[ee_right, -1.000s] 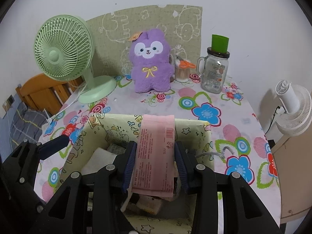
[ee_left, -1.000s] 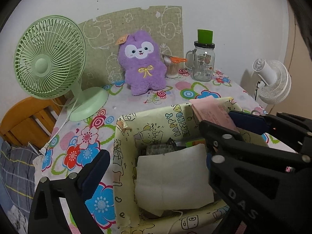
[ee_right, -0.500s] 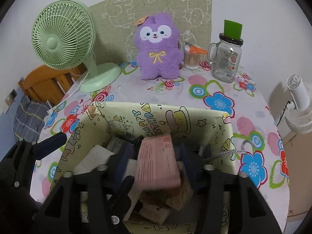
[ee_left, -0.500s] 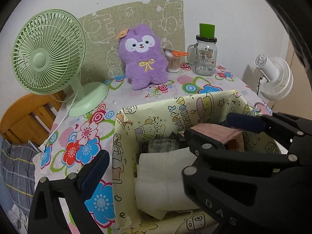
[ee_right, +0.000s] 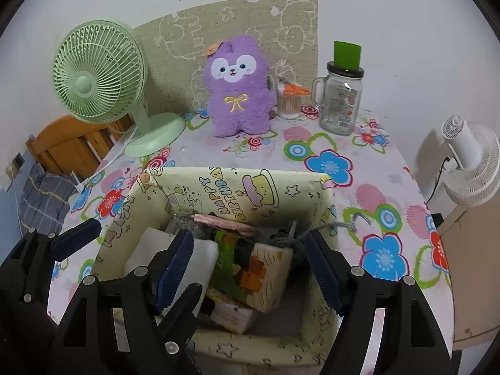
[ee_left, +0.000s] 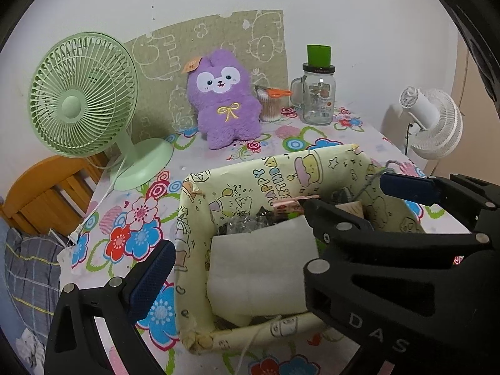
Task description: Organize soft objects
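Flowered tablecloth (ee_right: 328,153) lay under everything. Just below my right gripper (ee_right: 250,268), its jaws opening with nothing pressed between them, the pink tissue pack (ee_right: 222,222) rested in the yellow storage box (ee_right: 237,187), so I judged that item done. My left gripper (ee_left: 275,228) stood released. Beyond, the purple plush (ee_right: 239,87) waited outside. Lower box contents were hard to read.

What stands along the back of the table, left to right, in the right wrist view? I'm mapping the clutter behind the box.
Green desk fan → purple plush toy → cup of cotton swabs with orange scissors on top → glass mug jar with green lid.
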The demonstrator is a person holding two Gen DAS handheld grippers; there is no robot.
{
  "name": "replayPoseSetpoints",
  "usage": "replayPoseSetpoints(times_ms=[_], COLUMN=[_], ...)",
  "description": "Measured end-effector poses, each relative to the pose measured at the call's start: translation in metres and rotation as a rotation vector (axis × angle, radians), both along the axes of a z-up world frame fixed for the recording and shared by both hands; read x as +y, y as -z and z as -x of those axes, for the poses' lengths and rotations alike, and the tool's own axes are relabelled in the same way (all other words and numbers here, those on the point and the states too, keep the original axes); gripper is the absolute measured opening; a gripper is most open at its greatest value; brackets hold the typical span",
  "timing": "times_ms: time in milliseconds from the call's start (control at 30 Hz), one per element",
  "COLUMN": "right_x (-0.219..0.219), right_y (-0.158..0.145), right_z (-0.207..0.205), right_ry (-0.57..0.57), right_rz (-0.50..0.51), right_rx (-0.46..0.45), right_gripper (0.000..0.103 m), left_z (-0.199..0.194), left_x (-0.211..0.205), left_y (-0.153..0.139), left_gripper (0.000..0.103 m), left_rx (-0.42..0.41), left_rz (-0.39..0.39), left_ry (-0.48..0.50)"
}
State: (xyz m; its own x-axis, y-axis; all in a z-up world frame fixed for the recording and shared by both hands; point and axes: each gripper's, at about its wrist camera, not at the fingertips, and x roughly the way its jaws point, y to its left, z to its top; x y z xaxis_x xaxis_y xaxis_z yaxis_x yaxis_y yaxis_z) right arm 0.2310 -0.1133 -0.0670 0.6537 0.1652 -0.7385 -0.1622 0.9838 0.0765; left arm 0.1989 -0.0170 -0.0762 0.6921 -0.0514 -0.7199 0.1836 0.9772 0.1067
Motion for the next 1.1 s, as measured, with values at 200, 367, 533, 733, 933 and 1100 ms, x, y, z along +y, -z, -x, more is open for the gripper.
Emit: replayPoseSetpoints(times_ms=[200,367,533,733,933,1100], right_x=[-0.004,-0.008,-0.012,-0.016,-0.016,-0.015], right_y=[-0.007,-0.012,-0.018,-0.022,-0.030,-0.036], right_z=[0.017,0.033,0.048,0.066,0.085,0.101], right_ry=[0.003,0.012,0.017,0.026,0.020,0.016], right_rz=[-0.001,-0.002,0.000,0.002,0.012,0.015], right_rx=[-0.018,-0.033,-0.049,-0.069,-0.099,-0.119], right_gripper=[0.077,0.077,0.077,0.077,0.077,0.077], left_z=[0.015,0.028,0.041,0.057,0.075,0.090], left_x=[-0.003,-0.004,-0.004,-0.002,0.002,0.007], left_y=[-0.006,-0.010,-0.015,-0.021,-0.026,-0.030], left_gripper=[0.101,0.101,0.101,0.101,0.101,0.101], left_rx=[-0.013,-0.023,-0.038,-0.054,-0.072,-0.085], left_rz=[0.009,0.015,0.022,0.031,0.036,0.040], left_ry=[-0.002,-0.003,-0.006,-0.012,-0.023,-0.033])
